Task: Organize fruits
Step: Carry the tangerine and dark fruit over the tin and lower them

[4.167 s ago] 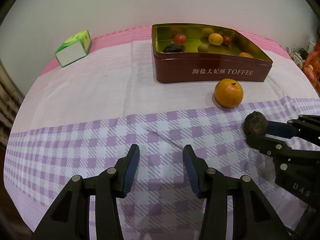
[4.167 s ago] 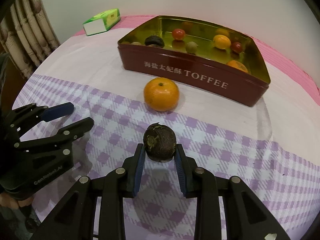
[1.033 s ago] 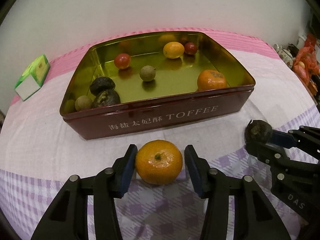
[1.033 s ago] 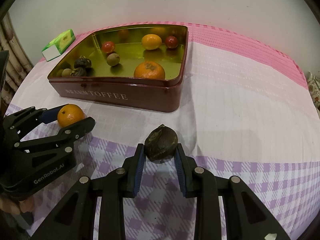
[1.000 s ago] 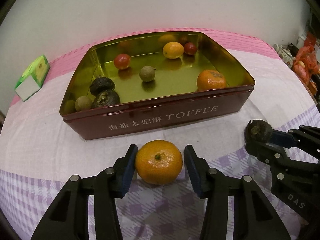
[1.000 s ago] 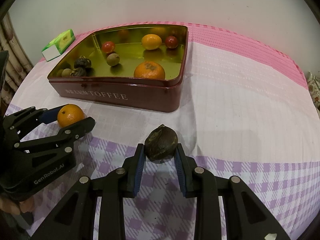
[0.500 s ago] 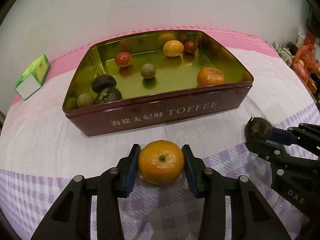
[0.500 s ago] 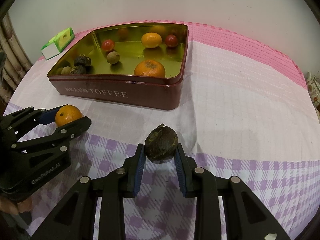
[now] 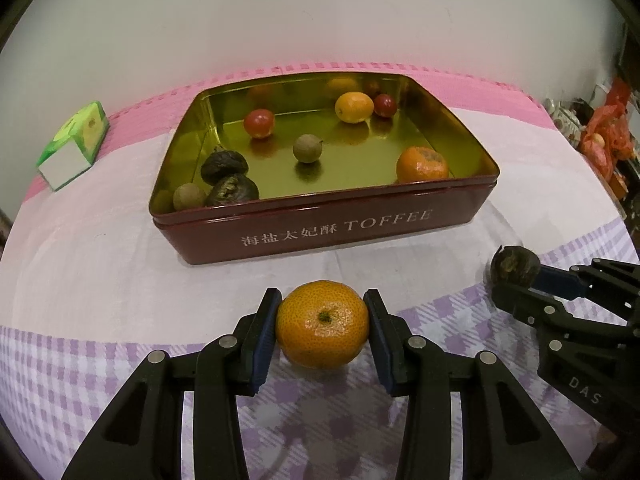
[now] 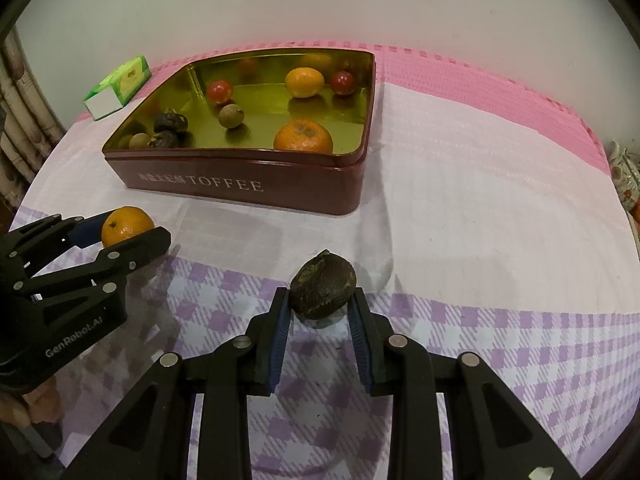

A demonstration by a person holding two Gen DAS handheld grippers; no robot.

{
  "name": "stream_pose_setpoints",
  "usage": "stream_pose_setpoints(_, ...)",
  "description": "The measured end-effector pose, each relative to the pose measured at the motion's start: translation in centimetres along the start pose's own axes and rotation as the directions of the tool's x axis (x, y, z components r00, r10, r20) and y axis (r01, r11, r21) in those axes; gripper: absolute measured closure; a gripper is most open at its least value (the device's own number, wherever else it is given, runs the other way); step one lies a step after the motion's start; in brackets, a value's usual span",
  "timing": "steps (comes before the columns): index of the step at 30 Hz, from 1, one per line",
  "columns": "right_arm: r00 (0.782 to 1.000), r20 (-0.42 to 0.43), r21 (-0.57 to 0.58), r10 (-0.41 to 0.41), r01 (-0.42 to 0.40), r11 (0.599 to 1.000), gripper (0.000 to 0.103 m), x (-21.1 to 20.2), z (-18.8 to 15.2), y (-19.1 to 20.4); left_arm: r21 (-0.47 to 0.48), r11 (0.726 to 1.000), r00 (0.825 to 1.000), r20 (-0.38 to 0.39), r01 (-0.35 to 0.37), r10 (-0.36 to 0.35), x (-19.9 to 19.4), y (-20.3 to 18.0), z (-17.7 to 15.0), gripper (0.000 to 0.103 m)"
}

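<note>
Pale wall and a round table under a pink, white and lilac-checked cloth (image 9: 100, 280) fill both my views. Ahead of both my claws sits a dark red toffee tin (image 9: 328, 228) with a gold inside, already holding several fruits: two red ones, a yellow one, an orange one, two brownish-green ones and two dark wrinkled ones.

My left claw (image 9: 323, 330) pinches an orange (image 9: 322, 330), blue pads pressed on its two sides, stem end facing me. The fruit sits right at the fingertips, just above the checked cloth, with the tin's lettered front wall straight ahead of it.

My right claw (image 10: 322, 312) pinches a dark wrinkled fruit (image 10: 322, 290), also out at the very tips of the pads. The tin lies ahead and to the left of this claw, its rounded near corner closest.

My reading of the step: both fruits are gripped and the carry into the tin comes next. To do it well, I judge each claw should rise enough that the fruit clears the tin's rim before going forward, since the wall stands directly in the left claw's path. The dark fruit is held by little more than its lower half, so a slow, level carry looks safer than a quick one. Release low over bare gold floor, away from fruits already inside, so nothing rolls or knocks. Going one claw at a time would keep the two from crowding each other over the tin
</note>
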State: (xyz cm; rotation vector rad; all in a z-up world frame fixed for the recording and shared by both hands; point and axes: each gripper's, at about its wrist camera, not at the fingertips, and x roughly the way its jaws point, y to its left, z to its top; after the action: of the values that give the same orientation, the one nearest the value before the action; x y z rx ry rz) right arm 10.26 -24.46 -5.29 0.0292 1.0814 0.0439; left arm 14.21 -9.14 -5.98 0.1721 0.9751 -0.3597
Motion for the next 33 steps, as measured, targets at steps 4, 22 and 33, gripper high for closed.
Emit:
stream_pose_setpoints(4, 1.0, 0.007, -0.003, 0.002, -0.002, 1.0, 0.076, -0.4, 0.1, 0.2, -0.011, 1.0, 1.0, 0.012, 0.004, -0.004, -0.6, 0.4, 0.0, 0.06)
stream_pose_setpoints(22, 0.998, 0.053, -0.039, 0.034, -0.032, 0.999, 0.076, -3.1, 1.2, 2.1, -0.037, 0.999, 0.997, 0.076, 0.004, -0.001, -3.2, 1.4, 0.6, 0.06)
stream_pose_setpoints(33, 0.995, 0.078, -0.046, 0.059, -0.056, 0.997, 0.076, -4.1, 2.8, 2.5, -0.051, 0.999, 0.993, 0.115, -0.016, 0.022, -4.5, 2.4, 2.0, 0.06)
